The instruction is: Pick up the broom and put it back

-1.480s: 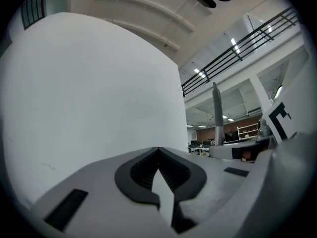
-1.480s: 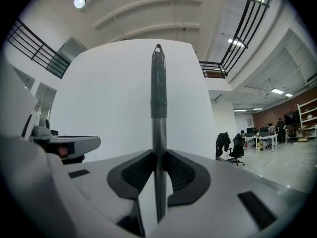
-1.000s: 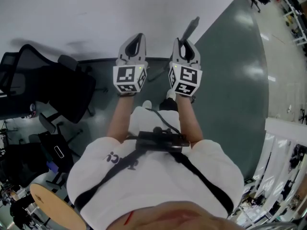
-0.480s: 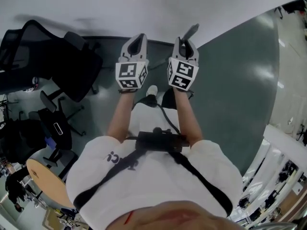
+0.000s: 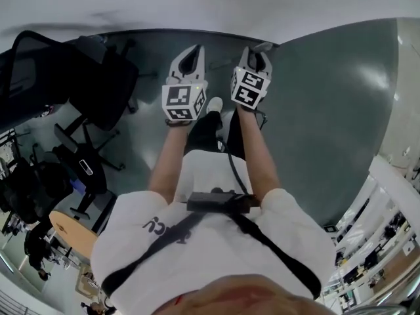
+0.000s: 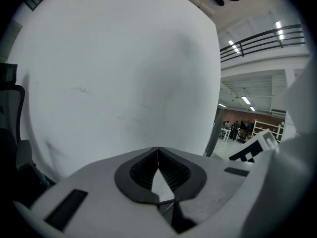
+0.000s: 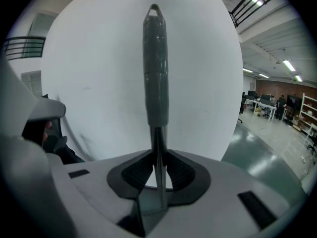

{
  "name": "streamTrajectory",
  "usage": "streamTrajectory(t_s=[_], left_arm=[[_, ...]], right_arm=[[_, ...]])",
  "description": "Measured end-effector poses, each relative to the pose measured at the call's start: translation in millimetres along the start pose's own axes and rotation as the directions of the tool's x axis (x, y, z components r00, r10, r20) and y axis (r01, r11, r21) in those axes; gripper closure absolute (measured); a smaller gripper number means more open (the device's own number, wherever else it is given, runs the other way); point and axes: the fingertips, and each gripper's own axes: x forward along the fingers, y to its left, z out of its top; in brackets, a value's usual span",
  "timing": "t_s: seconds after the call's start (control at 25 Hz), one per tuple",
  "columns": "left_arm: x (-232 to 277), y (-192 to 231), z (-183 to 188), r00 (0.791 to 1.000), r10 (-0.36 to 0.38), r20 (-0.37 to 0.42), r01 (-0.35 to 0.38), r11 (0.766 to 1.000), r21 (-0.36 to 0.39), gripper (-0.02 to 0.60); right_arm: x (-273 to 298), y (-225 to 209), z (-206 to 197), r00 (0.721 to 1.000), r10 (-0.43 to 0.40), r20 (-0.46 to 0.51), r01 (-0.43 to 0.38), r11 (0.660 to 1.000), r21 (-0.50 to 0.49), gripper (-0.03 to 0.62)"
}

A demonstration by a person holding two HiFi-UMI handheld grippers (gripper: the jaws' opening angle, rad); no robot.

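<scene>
My right gripper is shut on the broom's thin metal shaft. The broom's grey plastic handle grip sticks out beyond the jaws toward a white wall, ending in a hanging loop. In the head view only the handle's tip shows past the gripper. The brush end is hidden. My left gripper is beside the right one, shut with its pads meeting and nothing between them. Both are held out in front of the person, above the feet.
A white wall stands close ahead. Black office chairs crowd the left side. A round wooden stool is at the lower left. Dark green floor stretches to the right.
Both grippers have come down together, closer to the floor, and tilted lower. The broom handle stays in the right gripper. More floor and chairs show now.
</scene>
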Motion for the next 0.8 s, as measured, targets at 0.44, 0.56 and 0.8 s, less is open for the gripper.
streamTrajectory(t_s=[0.44,0.56,0.8], left_arm=[[75.1,0.6,-64.5,0.995,-0.062,-0.076,0.062,0.998,-0.003,0.572],[88.1,1.6,-81.5,0.995,-0.062,-0.084,0.061,0.998,-0.014,0.572],[110.7,2.1,-108.4,0.992,-0.058,-0.113,0.053,0.998,-0.046,0.572]], right_arm=[[94.0,-37.4,-85.2,0.973,-0.108,-0.203,0.110,0.994,0.001,0.499],[112.8,-38.2,-102.2,0.964,-0.125,-0.233,0.123,0.992,-0.025,0.499],[145.9,-52.2,-119.9,0.949,-0.154,-0.275,0.157,0.988,-0.011,0.499]])
